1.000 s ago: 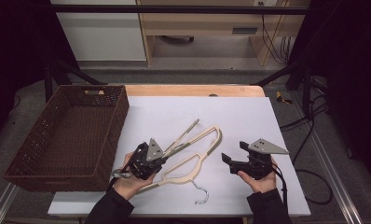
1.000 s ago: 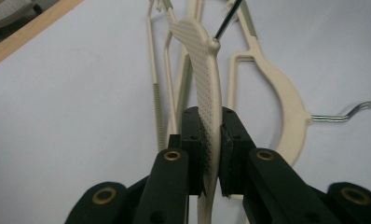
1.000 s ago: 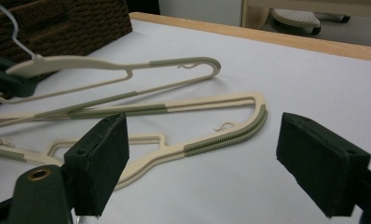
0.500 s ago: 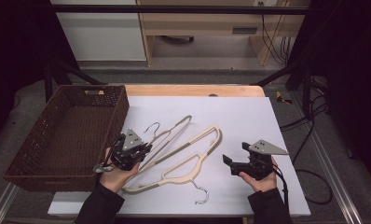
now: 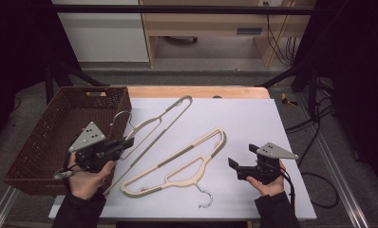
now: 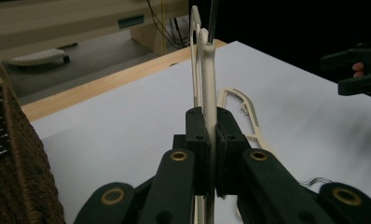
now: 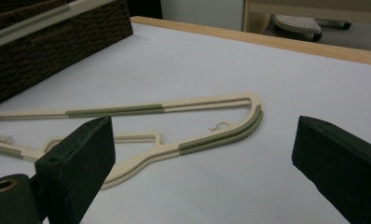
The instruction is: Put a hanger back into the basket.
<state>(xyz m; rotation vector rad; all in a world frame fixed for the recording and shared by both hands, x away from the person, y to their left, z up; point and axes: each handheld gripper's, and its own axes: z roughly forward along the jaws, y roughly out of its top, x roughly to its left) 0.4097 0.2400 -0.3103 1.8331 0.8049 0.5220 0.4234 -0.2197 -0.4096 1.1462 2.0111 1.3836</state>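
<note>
Your left hand-held gripper (image 5: 126,143) is pinching one cream hanger (image 5: 154,123) beside the wicker basket (image 5: 40,142), your right hand-held gripper (image 5: 234,164) is spreading empty above the worktop (image 5: 253,114), so you are likely carrying it basketward, next needing the second hanger (image 5: 177,164).

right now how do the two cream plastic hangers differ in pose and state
The cream plastic hanger in the left gripper is clamped between the shut jaws of the left gripper, one end raised beside the brown wicker basket; the cream plastic hanger on the table lies flat and untouched. The held one's metal hook points toward the basket; the flat one's hook points at the table's near edge. Both share cream frames with grey grip strips.
</note>
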